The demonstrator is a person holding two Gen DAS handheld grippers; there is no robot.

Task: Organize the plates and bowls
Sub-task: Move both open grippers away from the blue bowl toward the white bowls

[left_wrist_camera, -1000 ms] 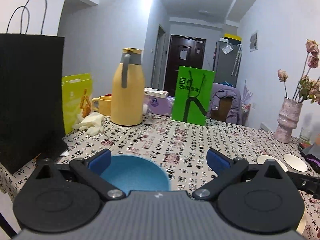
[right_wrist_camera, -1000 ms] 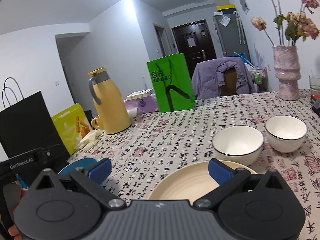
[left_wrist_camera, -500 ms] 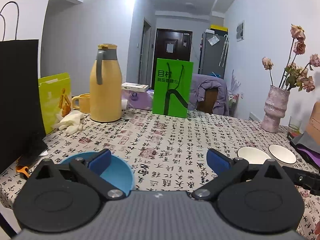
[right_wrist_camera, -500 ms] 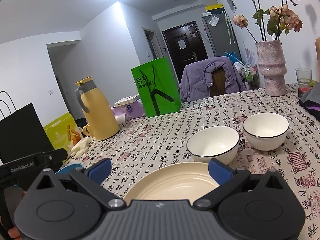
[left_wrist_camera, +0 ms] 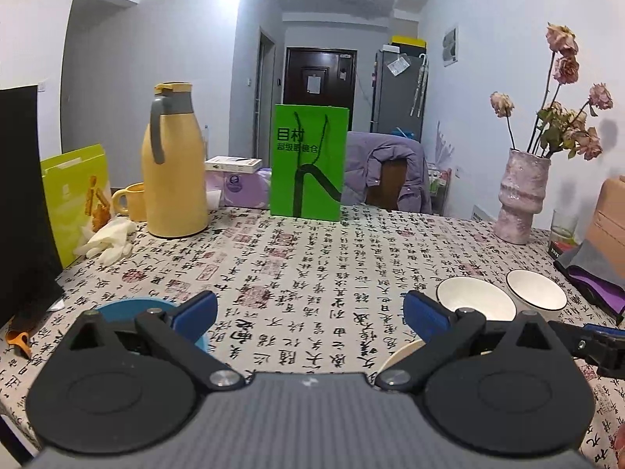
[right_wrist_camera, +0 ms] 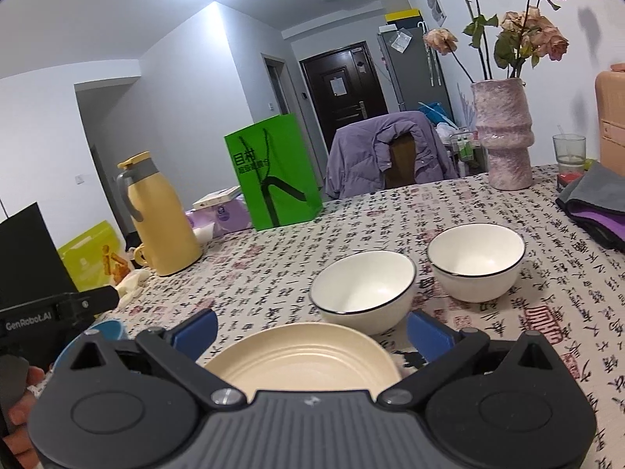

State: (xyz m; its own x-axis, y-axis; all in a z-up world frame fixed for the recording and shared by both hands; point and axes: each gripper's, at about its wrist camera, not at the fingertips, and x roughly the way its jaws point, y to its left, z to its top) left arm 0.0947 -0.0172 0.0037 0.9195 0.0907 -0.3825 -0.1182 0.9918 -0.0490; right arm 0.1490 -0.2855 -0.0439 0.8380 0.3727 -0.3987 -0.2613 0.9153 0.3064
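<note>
left gripper (left_wrist_camera: 308,314) jaws apart, empty | right gripper (right_wrist_camera: 310,332) jaws apart over round cream ribbed plate (right_wrist_camera: 300,359) | two white black-rimmed bowls (right_wrist_camera: 363,297) just beyond

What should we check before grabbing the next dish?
1. Right gripper open: ok, jaws wide apart.
2. Cream plate between its fingers: ok, right in front.
3. Left gripper open and holding nothing: ok.
4. Blue bowl lined up with left gripper: not ok, it sits off by the left finger.
5. White bowls free to stack: ok, apart and empty.
6. Plate lip grippable: cannot tell, near edge is hidden.
</note>
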